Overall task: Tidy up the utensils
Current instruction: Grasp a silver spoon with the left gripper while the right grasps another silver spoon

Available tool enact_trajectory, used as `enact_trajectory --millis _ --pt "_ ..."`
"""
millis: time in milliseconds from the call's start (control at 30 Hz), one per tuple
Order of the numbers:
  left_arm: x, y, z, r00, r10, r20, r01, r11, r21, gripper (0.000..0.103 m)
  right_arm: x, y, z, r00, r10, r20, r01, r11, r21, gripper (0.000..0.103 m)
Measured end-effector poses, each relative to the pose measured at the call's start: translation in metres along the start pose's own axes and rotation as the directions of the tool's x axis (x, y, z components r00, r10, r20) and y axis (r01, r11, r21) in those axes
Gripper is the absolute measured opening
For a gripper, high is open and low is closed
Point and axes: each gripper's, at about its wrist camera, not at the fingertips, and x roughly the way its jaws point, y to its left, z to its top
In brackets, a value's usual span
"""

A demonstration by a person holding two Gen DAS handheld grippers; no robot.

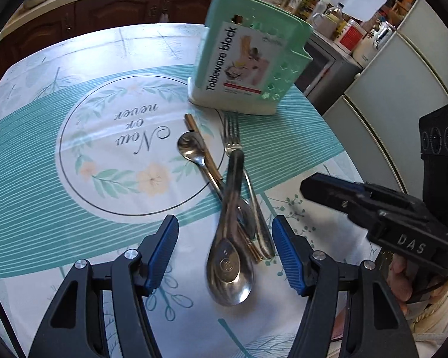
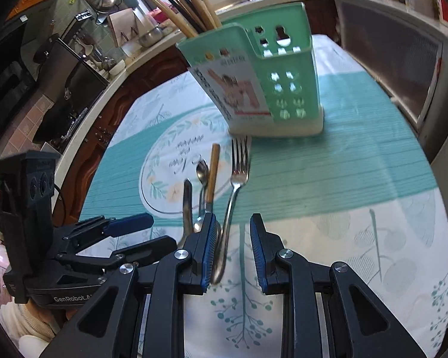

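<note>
crowding is the main risk: utensils lie tangled in one pile on the surface just in front of the green tableware block, big spoon over the gold-handled piece, small spoon and fork, so a pinch could drag neighbours or slip off w/ nothing. left hand-held gripper tilts steeply down, jaws released and straddling the big spoon bowl w/o touching. right hand-held gripper also pitched down, jaws narrower but unclenched, fork handle beside its left pad, contact unclear.
</note>
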Motion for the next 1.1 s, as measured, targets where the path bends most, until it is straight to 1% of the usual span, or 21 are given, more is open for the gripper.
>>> enact_trajectory --millis 33,100,133,167,333,433,533,567,733,833,900,1000,1100 --pt "0.002 -0.002 0.001 1.0 -0.002 0.002 0.002 1.0 0.007 0.061 0.003 -0.001 -0.002 1.0 0.001 -0.008 -0.001 1.0 0.006 0.024" --pt "0.005 -0.005 0.003 1.0 -0.003 -0.001 0.003 1.0 0.012 0.05 0.006 -0.003 -0.005 1.0 0.009 -0.017 -0.009 1.0 0.017 0.024" --pt "0.008 -0.006 0.005 1.0 -0.013 -0.008 0.013 1.0 0.009 0.043 0.007 -0.004 -0.008 1.0 0.013 -0.02 -0.012 1.0 0.017 0.024" --pt "0.01 -0.005 0.006 1.0 -0.02 -0.012 0.02 1.0 0.001 0.039 0.009 -0.003 -0.008 1.0 0.014 -0.021 -0.013 1.0 0.016 0.024" --pt "0.016 0.002 0.012 0.999 -0.035 -0.016 0.034 0.999 -0.033 0.036 0.014 0.003 -0.003 1.0 0.013 -0.021 -0.013 1.0 0.006 0.024" --pt "0.018 0.007 0.013 0.998 -0.052 -0.019 0.051 0.998 -0.045 0.031 0.015 0.0 -0.002 0.999 0.018 -0.031 -0.018 1.0 0.016 0.024" --pt "0.022 0.013 0.015 0.998 -0.05 -0.028 0.049 0.997 -0.056 0.026 0.018 0.0 0.0 0.999 0.022 -0.039 -0.021 1.0 0.021 0.024" --pt "0.024 0.015 0.016 0.998 -0.058 -0.033 0.056 0.996 -0.064 0.024 0.019 0.0 0.001 0.999 0.022 -0.04 -0.021 1.0 0.022 0.024" --pt "0.031 0.024 0.018 0.992 -0.12 -0.044 0.115 0.989 -0.097 0.022 0.026 0.004 0.004 0.999 0.027 -0.047 -0.026 0.999 0.02 0.024" --pt "0.035 0.026 0.021 0.987 -0.156 -0.045 0.15 0.982 -0.118 0.014 0.032 0.007 0.005 0.998 0.022 -0.057 -0.02 1.0 0.02 0.024" --pt "0.035 0.025 0.022 0.988 -0.148 -0.036 0.142 0.983 -0.119 0.013 0.035 0.008 0.006 0.998 0.021 -0.058 -0.02 1.0 0.02 0.024" --pt "0.031 0.023 0.02 0.992 -0.123 -0.016 0.121 0.985 -0.123 0.01 0.037 0.01 0.006 0.998 0.023 -0.06 -0.022 1.0 0.015 0.024" --pt "0.024 0.027 0.019 0.996 -0.087 0.001 0.086 0.987 -0.137 0.009 0.04 0.015 0.007 0.997 0.021 -0.068 -0.021 1.0 0.003 0.024"
